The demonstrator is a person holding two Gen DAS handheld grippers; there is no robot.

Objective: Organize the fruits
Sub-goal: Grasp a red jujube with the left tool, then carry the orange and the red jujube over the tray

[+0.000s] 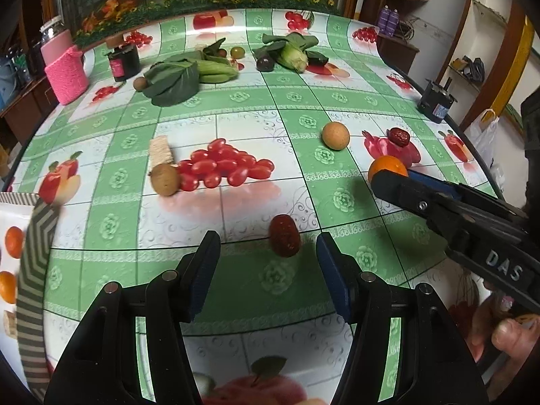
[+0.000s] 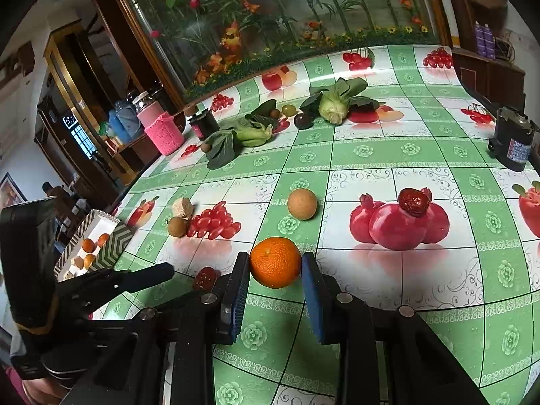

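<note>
Green-and-white oilcloth printed with fruit covers the bench (image 1: 236, 125), and a painted garden panel runs along its far edge. Real produce lies scattered over the print: greens and corn are heaped toward twelve o'clock, probably kept apart as non-fruit, while the loose fruits sit nearer.

At nine o'clock in the left wrist view stands a chevron-patterned box (image 1: 32, 246) already holding small oranges, which suggests it is the collecting place.

Seen from the right wrist, the right tongs (image 2: 275, 265) straddle the orange (image 2: 275, 262); its sides look to be touching both blue pads, so I judge it gripped or a hair short of it, still low over the bench.

From the left wrist, the left tongs (image 1: 268, 258) stand released, wide apart, with a red date (image 1: 284, 235) lying between and just ahead of the tips at twelve o'clock, untouched.

Other fruit waits farther out: a tan round fruit (image 1: 335, 136), a second date (image 1: 399, 137) and a kiwi (image 1: 165, 179) at ten o'clock.
</note>
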